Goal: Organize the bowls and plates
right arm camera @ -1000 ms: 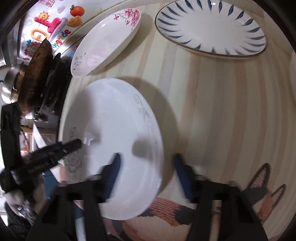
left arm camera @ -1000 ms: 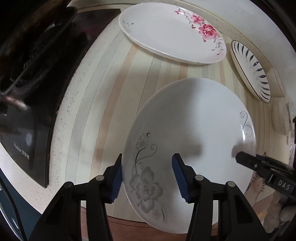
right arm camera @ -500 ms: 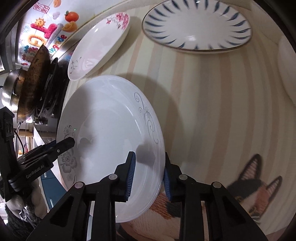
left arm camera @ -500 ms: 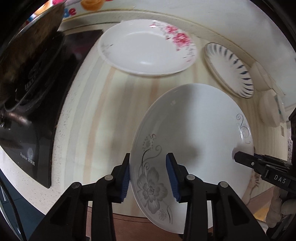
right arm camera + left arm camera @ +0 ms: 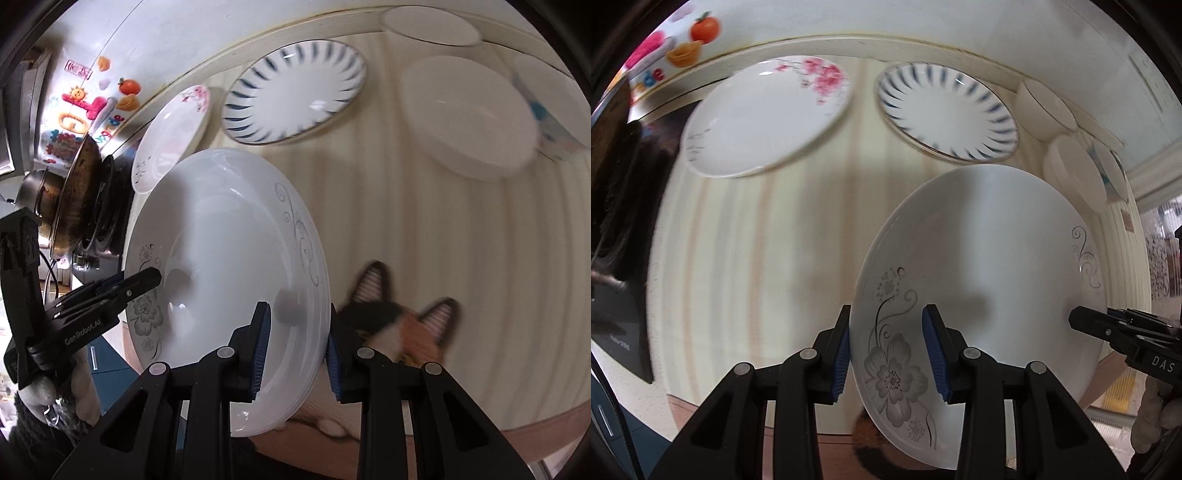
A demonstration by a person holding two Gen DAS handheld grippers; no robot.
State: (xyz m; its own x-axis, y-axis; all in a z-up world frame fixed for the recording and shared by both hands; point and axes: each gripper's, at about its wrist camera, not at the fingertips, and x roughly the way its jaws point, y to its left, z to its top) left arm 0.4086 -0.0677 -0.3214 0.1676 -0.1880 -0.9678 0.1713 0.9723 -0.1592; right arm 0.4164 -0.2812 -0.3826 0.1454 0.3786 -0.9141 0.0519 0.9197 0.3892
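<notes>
A white plate with a grey flower pattern (image 5: 990, 258) (image 5: 221, 243) hangs above the striped counter, held by both grippers. My left gripper (image 5: 890, 350) is shut on its flowered rim. My right gripper (image 5: 295, 347) is shut on the opposite rim, by the grey swirl. Each gripper shows at the plate's far edge in the other's view. Behind, on the counter, lie a pink-flower plate (image 5: 764, 114) (image 5: 173, 133) and a blue-striped plate (image 5: 945, 110) (image 5: 295, 88).
White bowls (image 5: 1075, 166) (image 5: 465, 114) stand at the back right, one with blue print (image 5: 550, 125). A dark stove with a wok (image 5: 74, 199) lies to the left. A cat-print cloth (image 5: 402, 325) covers the counter's near edge. A wall with colourful stickers (image 5: 683, 48) runs behind.
Both grippers closed on the grey-flower plate's rims and lifted it off the counter, carrying it right and toward the back; the back plates and bowls now show more fully.
</notes>
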